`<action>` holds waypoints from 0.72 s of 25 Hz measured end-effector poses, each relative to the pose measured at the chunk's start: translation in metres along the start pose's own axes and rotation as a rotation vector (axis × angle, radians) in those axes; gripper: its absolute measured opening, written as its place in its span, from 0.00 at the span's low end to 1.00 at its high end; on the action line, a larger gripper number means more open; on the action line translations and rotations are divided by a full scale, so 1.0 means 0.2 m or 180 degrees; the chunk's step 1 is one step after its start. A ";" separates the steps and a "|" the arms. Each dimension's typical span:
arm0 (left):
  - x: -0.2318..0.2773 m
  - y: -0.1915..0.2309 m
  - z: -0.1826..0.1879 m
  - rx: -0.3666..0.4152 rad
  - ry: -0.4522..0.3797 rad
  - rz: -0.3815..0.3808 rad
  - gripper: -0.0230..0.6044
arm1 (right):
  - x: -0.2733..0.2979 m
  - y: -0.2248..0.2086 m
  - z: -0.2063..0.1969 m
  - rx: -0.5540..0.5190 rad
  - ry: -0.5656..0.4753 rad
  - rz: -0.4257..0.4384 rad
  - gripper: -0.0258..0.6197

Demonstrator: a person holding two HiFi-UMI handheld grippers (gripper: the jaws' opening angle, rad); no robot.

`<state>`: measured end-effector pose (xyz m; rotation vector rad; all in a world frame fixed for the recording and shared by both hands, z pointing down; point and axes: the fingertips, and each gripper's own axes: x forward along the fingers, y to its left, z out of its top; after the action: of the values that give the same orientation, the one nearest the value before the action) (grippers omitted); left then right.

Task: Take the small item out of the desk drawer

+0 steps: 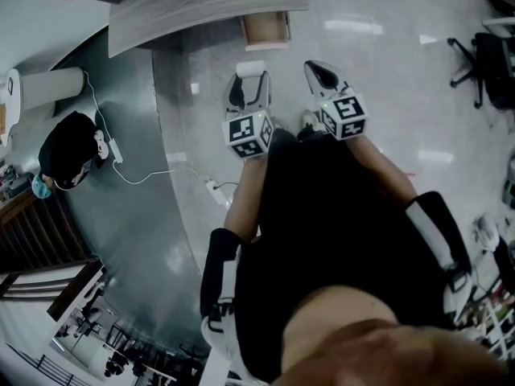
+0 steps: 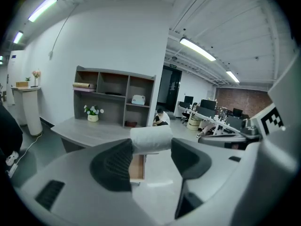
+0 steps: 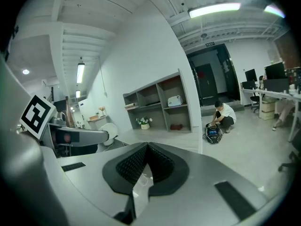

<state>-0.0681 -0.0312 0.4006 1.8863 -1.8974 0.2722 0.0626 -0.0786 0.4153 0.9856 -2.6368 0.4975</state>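
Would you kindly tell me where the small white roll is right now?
In the left gripper view, the white roll sits clamped between the left gripper's jaws, in front of the open drawer.

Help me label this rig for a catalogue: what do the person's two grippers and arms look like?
Both the left gripper and right gripper have pale grey shells, black ribbed pads on the jaws, and a white cube of black square markers behind. The person wears a black top and black-and-white bands on both arms.

Office: desks (image 2: 202,113), monitors (image 2: 206,103), swivel chair (image 1: 483,63), shelf unit (image 2: 114,98).
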 end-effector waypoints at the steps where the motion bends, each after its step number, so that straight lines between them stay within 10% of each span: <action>1: -0.03 0.01 0.02 0.0017 -0.0034 -0.0010 0.45 | 0.00 0.02 0.01 -0.0014 -0.0009 -0.0007 0.04; 18: -0.36 0.06 0.20 0.0155 -0.0358 -0.0240 0.45 | -0.12 0.30 0.14 -0.0166 -0.0189 -0.0081 0.04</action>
<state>-0.0898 0.0161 0.3353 2.0395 -1.9023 0.1936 0.0363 -0.0343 0.3677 1.0317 -2.6715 0.3974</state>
